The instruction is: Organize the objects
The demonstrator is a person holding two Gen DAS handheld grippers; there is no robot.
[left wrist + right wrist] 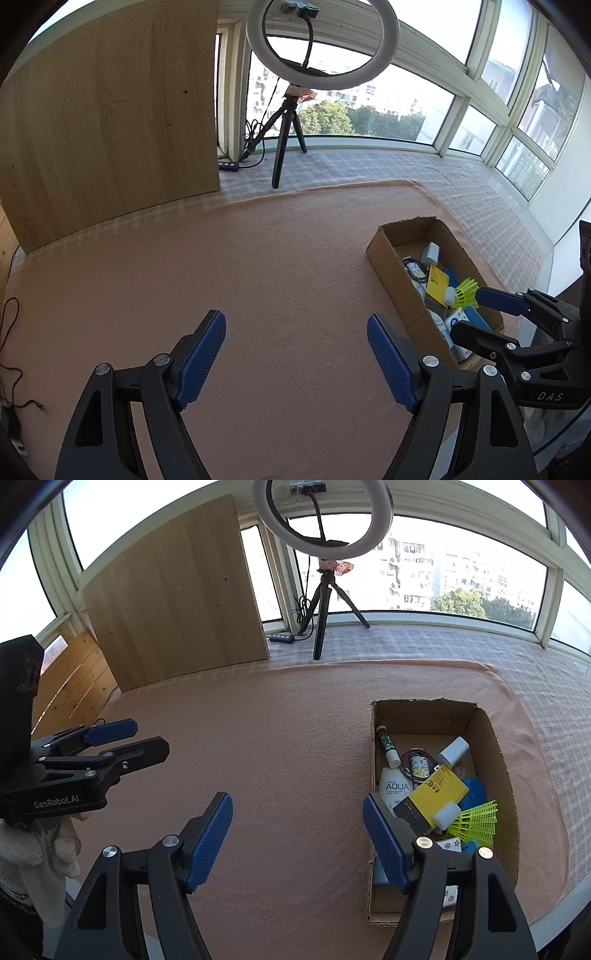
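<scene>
Right wrist view: left gripper point(135, 740) body reads "GenRobot.AI"; in the left wrist view the right gripper point(476, 312) body reads "DAS". Both grippers spread wide, holding nothing, over the peach blanket point(277, 738). Cardboard box point(498, 753) sits just ahead-right of the right gripper point(297, 834), its right finger overlapping the box's near-left wall. Inside: white tube marked "AQUA" point(395, 788), yellow card with black print, unreadable point(437, 794), yellow shuttlecock point(476, 821), white bottle point(453, 750), blue case point(474, 792), patterned tube point(387, 746). Ring light on tripod point(321, 520) stands far ahead of both.
</scene>
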